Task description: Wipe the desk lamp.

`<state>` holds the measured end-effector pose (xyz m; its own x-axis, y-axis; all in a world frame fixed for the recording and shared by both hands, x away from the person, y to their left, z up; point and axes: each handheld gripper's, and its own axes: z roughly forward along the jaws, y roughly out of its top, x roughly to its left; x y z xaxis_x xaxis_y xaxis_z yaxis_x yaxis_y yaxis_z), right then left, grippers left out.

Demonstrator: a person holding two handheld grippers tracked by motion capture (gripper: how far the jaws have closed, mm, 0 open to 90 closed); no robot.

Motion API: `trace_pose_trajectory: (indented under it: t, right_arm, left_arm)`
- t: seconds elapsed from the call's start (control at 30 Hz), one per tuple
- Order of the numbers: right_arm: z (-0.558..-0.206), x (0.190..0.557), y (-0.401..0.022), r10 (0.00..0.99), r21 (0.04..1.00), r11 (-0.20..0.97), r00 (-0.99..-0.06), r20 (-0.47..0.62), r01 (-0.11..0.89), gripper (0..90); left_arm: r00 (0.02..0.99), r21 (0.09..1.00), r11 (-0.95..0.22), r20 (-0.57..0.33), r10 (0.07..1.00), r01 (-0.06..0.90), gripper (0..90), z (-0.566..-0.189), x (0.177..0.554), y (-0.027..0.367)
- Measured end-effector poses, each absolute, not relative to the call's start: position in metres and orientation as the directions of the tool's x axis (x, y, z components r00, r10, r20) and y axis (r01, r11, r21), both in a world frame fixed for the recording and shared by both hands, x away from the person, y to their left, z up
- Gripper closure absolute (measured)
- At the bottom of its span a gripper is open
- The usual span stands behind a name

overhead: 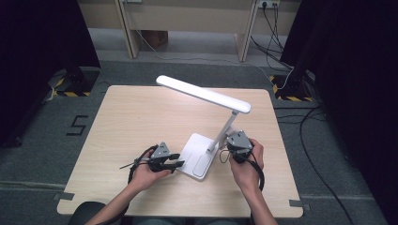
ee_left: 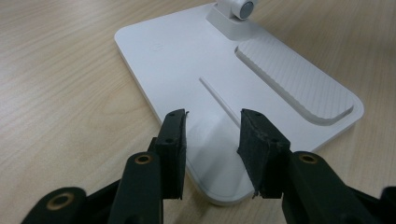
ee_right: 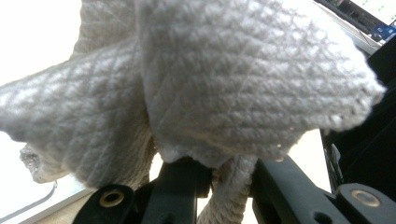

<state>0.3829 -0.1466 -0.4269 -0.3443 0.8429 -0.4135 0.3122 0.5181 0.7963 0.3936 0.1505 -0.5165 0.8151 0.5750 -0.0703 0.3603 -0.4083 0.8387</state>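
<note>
A white desk lamp stands on the wooden table (overhead: pixel 141 122), with a long head (overhead: pixel 203 93), a slanted stem (overhead: pixel 226 127) and a flat base (overhead: pixel 196 152). My left gripper (overhead: pixel 179 160) lies level at the base's left edge. In the left gripper view its jaws (ee_left: pixel 212 126) stand apart over the near edge of the base (ee_left: pixel 187 60), nothing pinched. My right gripper (overhead: pixel 233 139) sits beside the lower stem. In the right gripper view it (ee_right: pixel 224 172) is shut on a grey quilted cloth (ee_right: pixel 210 70), which bulges above the jaws and hides what lies behind.
The base carries a ribbed recessed pad (ee_left: pixel 294 84) and a thin groove (ee_left: pixel 219 100); the stem's hinge (ee_left: pixel 238 9) is at its far end. Black stands (overhead: pixel 75 75) and cables (overhead: pixel 305 117) lie on the floor around the table.
</note>
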Motion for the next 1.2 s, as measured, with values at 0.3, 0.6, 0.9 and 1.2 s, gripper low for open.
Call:
trace_pose_trajectory:
  t: [0.3, 0.6, 0.9, 1.2]
  right_arm:
    - [-0.430, 0.383, -0.146, 0.844, 0.799, 0.514, -0.348, -0.408, 0.311, 82.5]
    - [-0.433, 0.383, -0.145, 0.841, 0.795, 0.520, -0.354, -0.410, 0.312, 82.5]
    - [-0.436, 0.384, -0.145, 0.839, 0.796, 0.521, -0.355, -0.412, 0.308, 82.7]
    - [-0.438, 0.381, -0.148, 0.833, 0.806, 0.522, -0.367, -0.413, 0.278, 82.8]
  left_arm:
    - [0.816, 0.839, -0.409, -0.070, 0.574, 0.359, 60.8, -0.517, 0.394, 0.150]
    - [0.816, 0.839, -0.409, -0.069, 0.574, 0.359, 60.8, -0.517, 0.394, 0.150]
    - [0.816, 0.839, -0.409, -0.069, 0.574, 0.359, 60.9, -0.517, 0.394, 0.150]
    - [0.816, 0.840, -0.408, -0.069, 0.574, 0.358, 60.8, -0.517, 0.394, 0.150]
